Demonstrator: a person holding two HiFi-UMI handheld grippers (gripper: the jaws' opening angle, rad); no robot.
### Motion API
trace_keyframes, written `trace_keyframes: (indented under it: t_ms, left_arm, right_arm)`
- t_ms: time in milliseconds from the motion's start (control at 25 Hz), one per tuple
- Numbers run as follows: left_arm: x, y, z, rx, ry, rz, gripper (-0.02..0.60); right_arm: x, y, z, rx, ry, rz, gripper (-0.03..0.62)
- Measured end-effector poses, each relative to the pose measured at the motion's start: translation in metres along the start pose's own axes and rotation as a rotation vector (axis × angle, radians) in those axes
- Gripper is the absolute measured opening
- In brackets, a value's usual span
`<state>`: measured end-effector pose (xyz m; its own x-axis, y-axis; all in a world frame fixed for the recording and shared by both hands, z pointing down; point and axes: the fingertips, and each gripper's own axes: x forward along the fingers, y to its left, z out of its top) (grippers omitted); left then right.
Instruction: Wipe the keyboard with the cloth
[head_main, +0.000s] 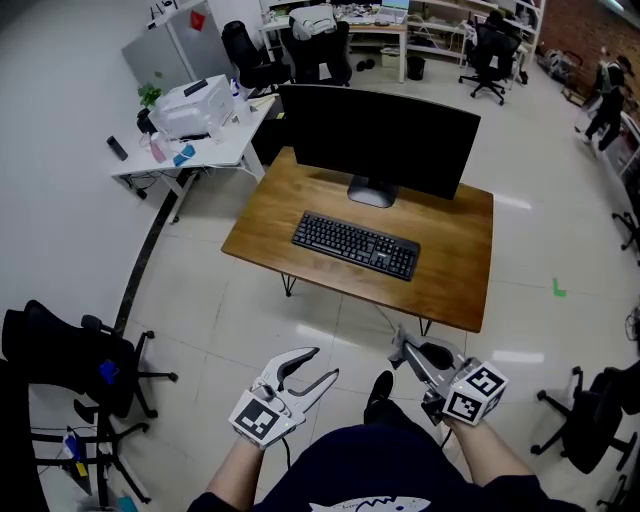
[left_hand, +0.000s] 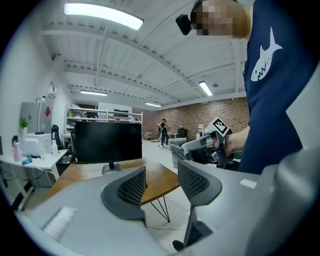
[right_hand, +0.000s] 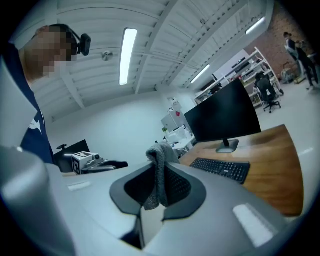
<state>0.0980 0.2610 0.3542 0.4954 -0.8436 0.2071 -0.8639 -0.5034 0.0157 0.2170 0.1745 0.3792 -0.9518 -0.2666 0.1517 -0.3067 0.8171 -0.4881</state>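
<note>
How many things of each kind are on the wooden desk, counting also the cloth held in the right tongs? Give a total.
Monitor: 1
Keyboard: 1
Cloth: 1
Total: 3

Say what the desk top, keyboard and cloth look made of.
Rectangular brown desk top: wood or wood veneer, grain streaks, satin sheen. Black keyboard: probably matte plastic, no glare. Grey cloth: soft knitted or microfibre fabric, visible textured weave, limp folds.

Grey cloth (right_hand: 159, 172), black keyboard (head_main: 355, 244), brown desk (head_main: 455, 262)
</note>
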Motion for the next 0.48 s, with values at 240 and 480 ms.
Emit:
trace_keyframes:
  t_ms: [240,480]
  left_arm:
    - [0.07,0.059,0.023,-0.008,0.019,0.041,0.192]
    - [0.116,0.091,0.025,0.004,0.046,0.039,0.192]
  right_arm:
    - [0.035,-0.064,0.038,-0.041,0.046,0.04,0.038]
    - [0.06,-0.111,0.064,-0.072,0.056,0.042,0.038]
